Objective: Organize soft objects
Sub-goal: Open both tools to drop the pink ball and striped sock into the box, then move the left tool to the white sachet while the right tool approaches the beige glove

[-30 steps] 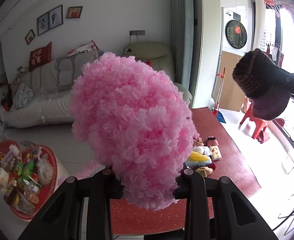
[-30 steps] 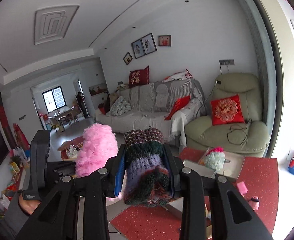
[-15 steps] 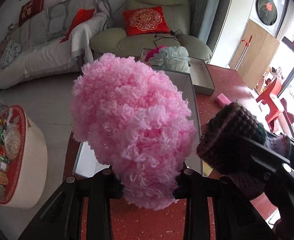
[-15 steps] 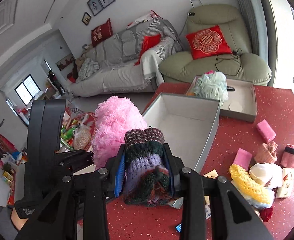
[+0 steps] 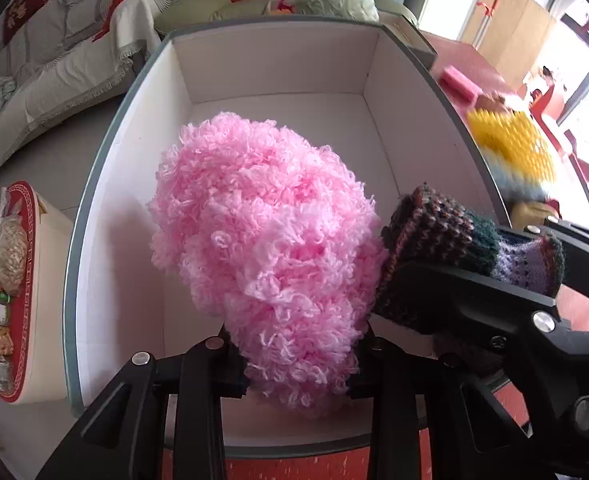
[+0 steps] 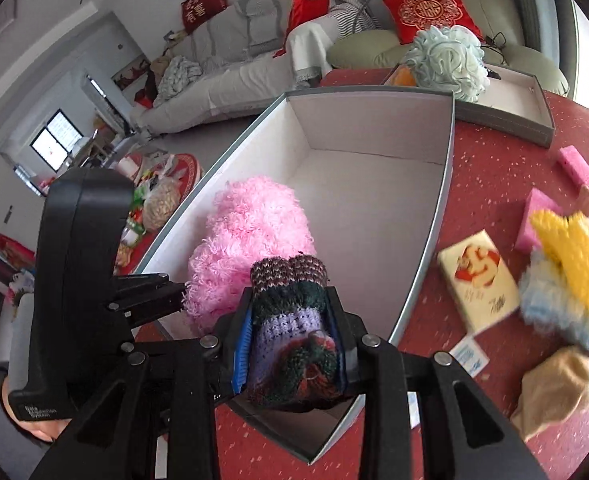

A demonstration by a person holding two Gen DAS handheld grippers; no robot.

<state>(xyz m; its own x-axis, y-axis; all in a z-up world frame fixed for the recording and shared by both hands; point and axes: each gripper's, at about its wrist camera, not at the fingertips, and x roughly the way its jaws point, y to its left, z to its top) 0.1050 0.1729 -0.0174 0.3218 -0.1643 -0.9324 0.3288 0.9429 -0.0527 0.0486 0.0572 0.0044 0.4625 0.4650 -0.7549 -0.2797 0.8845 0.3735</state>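
Note:
My left gripper (image 5: 294,376) is shut on a fluffy pink yarn ball (image 5: 266,256) and holds it inside a grey box with white walls (image 5: 274,68), near its front. The pink ball also shows in the right wrist view (image 6: 250,240). My right gripper (image 6: 290,352) is shut on a multicoloured knitted piece (image 6: 290,320) in brown, green and lilac, over the box's near right part (image 6: 434,208). In the left wrist view the knitted piece (image 5: 446,228) touches the pink ball's right side.
A shallow box lid (image 6: 534,120) with a pale green pom-pom (image 6: 446,60) stands behind the box. On the red table (image 6: 490,176) at right lie pink sponges (image 6: 578,168), a card packet (image 6: 478,280), a yellow and blue knit (image 6: 566,264) and a tan item (image 6: 554,392).
Both grippers have come down from above the table into the box, carrying the pink ball and the knitted piece. The two items have come together.

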